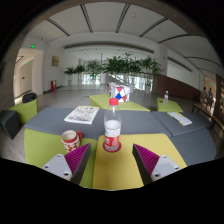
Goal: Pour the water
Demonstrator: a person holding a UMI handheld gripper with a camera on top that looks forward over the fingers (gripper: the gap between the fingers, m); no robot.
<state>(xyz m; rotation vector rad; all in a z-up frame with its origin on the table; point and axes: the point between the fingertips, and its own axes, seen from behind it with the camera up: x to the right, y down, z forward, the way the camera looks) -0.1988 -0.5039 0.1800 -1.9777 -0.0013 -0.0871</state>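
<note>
Held low over the near edge of the worktop [120, 170], the tongs [111, 158] stand apart, gripping nothing. Each finger shows a magenta pad [76, 157] on its inner face, and the yellow-green surface shows plainly in the wide gap between the two.

Just ahead of the fingers, roughly on the midline between them but beyond their tips, stands a clear plastic water bottle [112, 130]. It is upright, with a red band around its lower part and a white cap, and it rests on its own on the worktop, touched by neither finger.

Left of the bottle, near the left finger's tip, sits a red-and-white cup [69, 139], also upright and apart from the bottle.

Farther back on the left lies a flat white booklet or stack of papers [81, 114] on a grey section of the worktop. Directly behind the bottle, farther off, a small red, white and blue box-like object [119, 94] stands on another yellow-green section. Toward the right, another small bottle [166, 98] stands well apart from the rest, with a flat white item [180, 118] lying nearer on that side.

Beyond the furniture, a row of green potted plants [115, 68] lines the far side of a large bright hall with a panelled ceiling [110, 18].
</note>
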